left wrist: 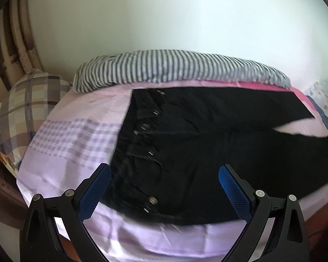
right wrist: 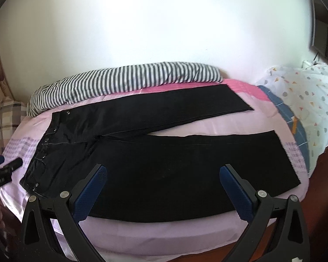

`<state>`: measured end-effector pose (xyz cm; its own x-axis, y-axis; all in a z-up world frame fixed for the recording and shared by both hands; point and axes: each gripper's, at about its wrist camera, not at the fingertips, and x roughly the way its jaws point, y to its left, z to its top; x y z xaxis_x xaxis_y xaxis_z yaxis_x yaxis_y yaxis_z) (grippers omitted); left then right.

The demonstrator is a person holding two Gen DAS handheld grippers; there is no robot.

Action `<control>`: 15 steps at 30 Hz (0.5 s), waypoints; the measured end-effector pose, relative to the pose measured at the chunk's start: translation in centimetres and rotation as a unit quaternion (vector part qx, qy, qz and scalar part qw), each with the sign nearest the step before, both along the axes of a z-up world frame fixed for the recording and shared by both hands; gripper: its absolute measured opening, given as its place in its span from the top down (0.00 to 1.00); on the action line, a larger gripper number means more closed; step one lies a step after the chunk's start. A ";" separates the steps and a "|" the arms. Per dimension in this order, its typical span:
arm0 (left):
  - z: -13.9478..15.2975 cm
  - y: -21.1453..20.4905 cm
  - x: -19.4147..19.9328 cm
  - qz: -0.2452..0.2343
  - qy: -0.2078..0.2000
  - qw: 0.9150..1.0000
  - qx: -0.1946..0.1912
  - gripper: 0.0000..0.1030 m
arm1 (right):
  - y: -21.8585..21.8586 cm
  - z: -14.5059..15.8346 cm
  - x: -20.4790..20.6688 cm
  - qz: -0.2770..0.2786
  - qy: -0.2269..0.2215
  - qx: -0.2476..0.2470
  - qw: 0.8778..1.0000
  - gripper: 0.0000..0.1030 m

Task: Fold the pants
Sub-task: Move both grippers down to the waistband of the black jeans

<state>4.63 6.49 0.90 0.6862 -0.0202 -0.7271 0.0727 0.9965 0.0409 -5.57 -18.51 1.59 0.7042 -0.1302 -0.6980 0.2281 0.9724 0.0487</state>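
Black pants (right wrist: 164,163) lie flat and spread on the lilac sheet (right wrist: 164,229), waistband to the left, two legs running right and apart in a V. In the left wrist view the pants (left wrist: 207,152) fill the middle, with the waistband and metal buttons near the gripper. My left gripper (left wrist: 164,174) is open and empty, above the waistband's near corner. My right gripper (right wrist: 163,174) is open and empty, above the near leg. The left gripper's tip (right wrist: 2,163) shows at the left edge of the right wrist view.
A striped grey-and-white rolled cloth (right wrist: 124,83) lies along the bed's far side by the white wall. A plaid pillow (left wrist: 26,113) is at the left. A white dotted quilt (right wrist: 306,100) and a blue cloth lie at the right. The bed's near edge drops off just under the grippers.
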 end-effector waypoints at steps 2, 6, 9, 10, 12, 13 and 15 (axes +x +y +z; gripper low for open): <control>0.3 1.3 1.4 0.009 -0.002 1.000 -0.002 0.12 | -0.1 -0.1 1.0 0.007 0.005 0.007 1.000 0.00; 0.4 4.0 4.7 0.022 0.008 1.000 -0.017 0.22 | 0.4 -0.3 3.3 0.025 0.013 0.014 0.999 0.00; 0.4 5.7 7.5 0.021 0.016 0.999 -0.040 0.32 | 0.9 -0.4 5.4 0.046 0.018 0.030 0.998 0.00; 0.3 6.2 8.7 0.018 0.020 0.998 -0.050 0.36 | 1.0 -0.4 6.2 0.052 0.020 0.035 0.998 0.00; 0.3 6.9 10.4 0.014 0.027 0.998 -0.060 0.37 | 1.2 -0.2 7.6 0.064 0.021 0.046 0.997 0.00; 0.3 7.3 11.5 0.011 0.028 0.997 -0.070 0.37 | 1.3 -0.1 8.4 0.071 0.021 0.054 0.996 0.00; 0.0 7.8 13.4 0.009 0.036 0.995 -0.091 0.37 | 1.5 0.1 9.9 0.079 0.022 0.061 0.995 0.00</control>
